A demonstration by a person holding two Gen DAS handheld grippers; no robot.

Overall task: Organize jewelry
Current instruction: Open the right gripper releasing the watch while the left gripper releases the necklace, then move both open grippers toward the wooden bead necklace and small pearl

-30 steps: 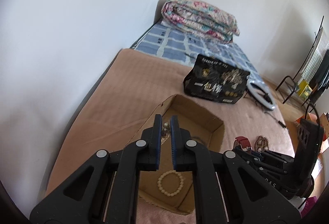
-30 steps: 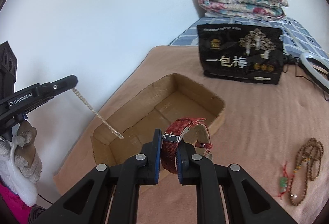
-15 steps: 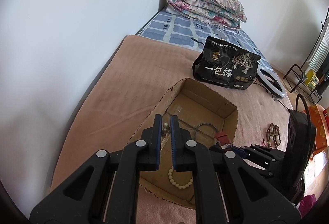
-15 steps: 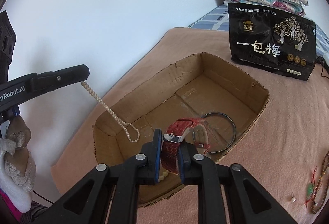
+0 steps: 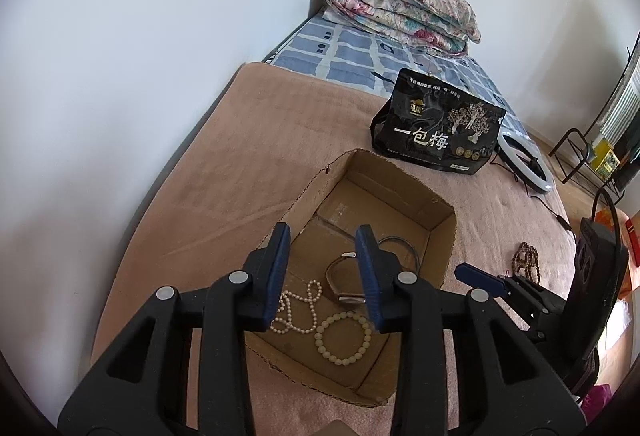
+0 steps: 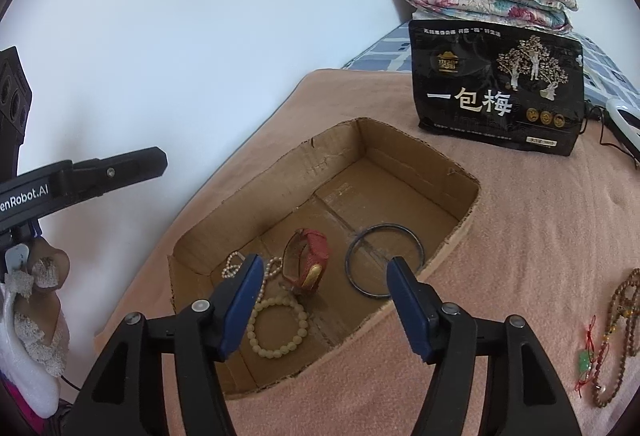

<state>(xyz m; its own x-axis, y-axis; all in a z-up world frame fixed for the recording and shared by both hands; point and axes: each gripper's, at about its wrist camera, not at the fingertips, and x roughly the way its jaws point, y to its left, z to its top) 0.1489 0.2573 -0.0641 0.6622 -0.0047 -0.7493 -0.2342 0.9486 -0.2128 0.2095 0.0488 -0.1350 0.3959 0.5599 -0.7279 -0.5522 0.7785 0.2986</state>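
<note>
While both tongs just opening, red-strap watch (image 6: 307,265) on edge in box (image 6: 416,160)

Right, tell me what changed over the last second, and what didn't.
Both jaws have just been opening, with nothing between them now. The left gripper let go of the pearl necklace, and the right gripper released the red watch; both dropped into the cardboard box. The cream bead bracelet, dark bangle and black bag stayed put.

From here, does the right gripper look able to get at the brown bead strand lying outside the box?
Probably yes: the right gripper is open and empty, and the brown bead strand lies uncovered on the blanket, beside the cardboard box.
</note>
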